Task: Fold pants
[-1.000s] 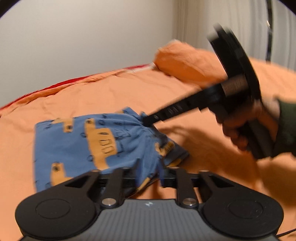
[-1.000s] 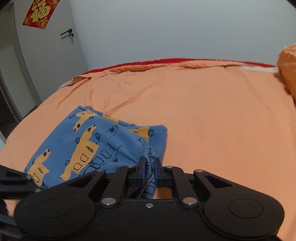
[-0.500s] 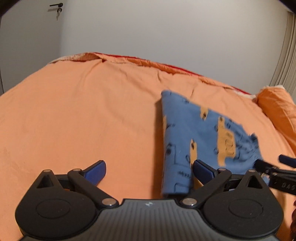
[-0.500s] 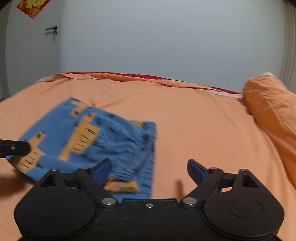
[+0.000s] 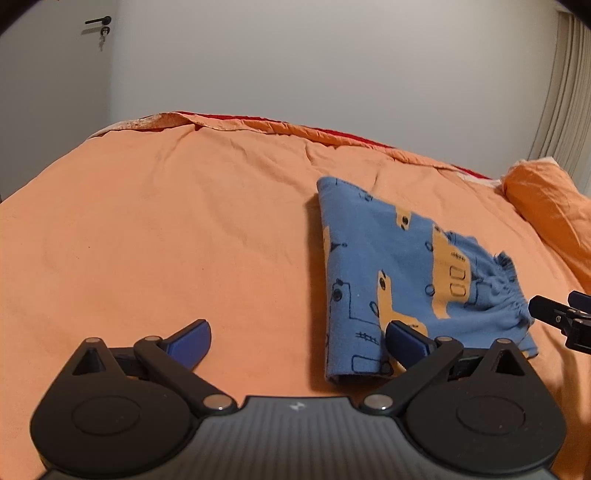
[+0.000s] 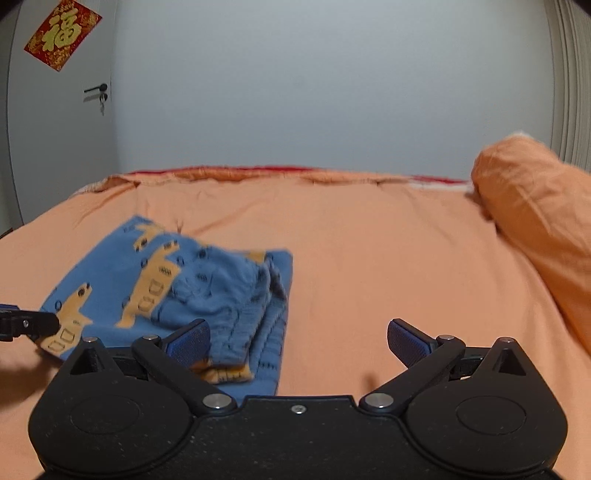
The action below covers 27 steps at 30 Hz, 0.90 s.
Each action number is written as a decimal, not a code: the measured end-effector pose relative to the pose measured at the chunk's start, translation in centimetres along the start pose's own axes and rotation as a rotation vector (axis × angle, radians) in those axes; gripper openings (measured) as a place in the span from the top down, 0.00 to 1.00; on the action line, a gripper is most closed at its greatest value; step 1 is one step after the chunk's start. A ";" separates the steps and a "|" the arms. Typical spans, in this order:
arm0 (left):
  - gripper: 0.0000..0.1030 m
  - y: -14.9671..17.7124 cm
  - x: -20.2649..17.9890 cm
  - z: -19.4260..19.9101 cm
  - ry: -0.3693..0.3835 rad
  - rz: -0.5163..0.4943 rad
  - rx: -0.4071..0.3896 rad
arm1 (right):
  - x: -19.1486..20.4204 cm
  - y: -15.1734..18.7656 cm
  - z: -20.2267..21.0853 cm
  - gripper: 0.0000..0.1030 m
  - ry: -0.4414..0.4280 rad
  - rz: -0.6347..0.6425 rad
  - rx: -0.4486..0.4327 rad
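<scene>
The blue pants (image 5: 406, 266) with orange vehicle prints lie folded in a small bundle on the orange bed sheet (image 5: 147, 240). My left gripper (image 5: 295, 332) is open and empty, its right finger (image 5: 406, 338) over the bundle's near left corner. In the right wrist view the pants (image 6: 147, 280) lie low on the left with the gathered waistband on top. My right gripper (image 6: 297, 328) is opening; its left finger (image 6: 188, 339) stands over the bundle's near edge and the pads press on nothing. Each gripper's tip shows in the other's view, the right (image 5: 554, 317) and the left (image 6: 29, 325).
An orange pillow (image 6: 535, 206) lies at the bed's right side by a curtain. A grey wall runs behind the bed. A door with a handle (image 6: 96, 88) and a red paper decoration (image 6: 62, 33) stands at the far left.
Both grippers were shut on the pants' edge a second ago; both have let go and opened wide. The pants now lie flat and folded. The left view swung round sharply.
</scene>
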<state>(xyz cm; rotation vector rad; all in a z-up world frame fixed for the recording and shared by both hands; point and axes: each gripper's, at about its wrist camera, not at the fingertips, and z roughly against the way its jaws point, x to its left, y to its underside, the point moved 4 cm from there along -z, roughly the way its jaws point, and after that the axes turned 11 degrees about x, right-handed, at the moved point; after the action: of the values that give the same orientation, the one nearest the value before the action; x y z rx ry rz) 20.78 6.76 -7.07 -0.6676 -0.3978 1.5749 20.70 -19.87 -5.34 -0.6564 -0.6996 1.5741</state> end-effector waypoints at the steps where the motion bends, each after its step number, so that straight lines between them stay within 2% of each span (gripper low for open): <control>1: 0.00 0.0 0.0 0.0 -0.003 0.003 -0.002 | 0.1 -0.2 0.0 0.01 0.006 0.008 -0.006; 3: 0.01 0.4 0.0 -0.8 -0.024 -0.015 0.026 | 0.2 0.1 -0.9 0.01 0.036 0.028 0.028; 5: 0.01 1.2 0.1 -0.9 -0.024 -0.042 0.010 | -0.2 1.1 -2.0 0.01 0.045 0.031 0.067; 7: 0.01 1.3 -0.1 -0.5 -0.034 -0.075 0.010 | -1.1 1.2 -1.8 0.01 0.020 -0.021 0.062; 9: 0.00 0.7 -0.2 0.2 -0.024 -0.100 0.006 | -1.7 0.6 -1.1 0.01 0.049 -0.025 0.033; 12: 0.00 -1.7 -0.8 1.1 -0.017 -0.157 -0.065 | -1.6 -1.4 -0.9 0.01 0.030 0.002 -0.021; 14: 0.00 -3.9 -1.7 0.9 -0.021 -0.187 -0.099 | -0.5 -3.0 -1.8 0.01 0.021 0.048 -0.028; 17: 0.00 -6.6 -3.3 -1.1 0.018 -0.231 -0.082 | 1.8 -4.7 -3.8 0.01 -0.024 0.137 -0.020; 20: 0.00 -7.8 -4.3 -4.1 -0.041 -0.306 -0.068 | 4.2 -5.6 -6.0 0.01 -0.063 0.237 0.017; 22: 0.00 -7.9 -4.2 -6.1 -0.083 -0.340 -0.035 | 5.1 -5.7 -7.3 0.01 -0.025 0.321 0.016; 23: 0.00 -7.8 -3.8 -6.9 -0.076 -0.345 -0.016 | 5.1 -5.8 -8.1 0.01 0.017 0.352 0.020; 25: 0.00 -7.6 -2.9 -7.4 -0.017 -0.305 -0.003 | 3.8 -6.0 -9.9 0.01 0.078 0.356 0.028; 27: 0.00 -7.5 -2.0 -7.4 0.036 -0.235 0.019 | 2.0 -6.6 -10.8 0.01 0.030 0.284 0.052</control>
<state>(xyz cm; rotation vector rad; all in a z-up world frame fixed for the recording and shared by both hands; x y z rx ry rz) 31.33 4.69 -7.80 -0.6113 -0.4185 1.3403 32.92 -16.55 -7.46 -0.7641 -0.5587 1.8325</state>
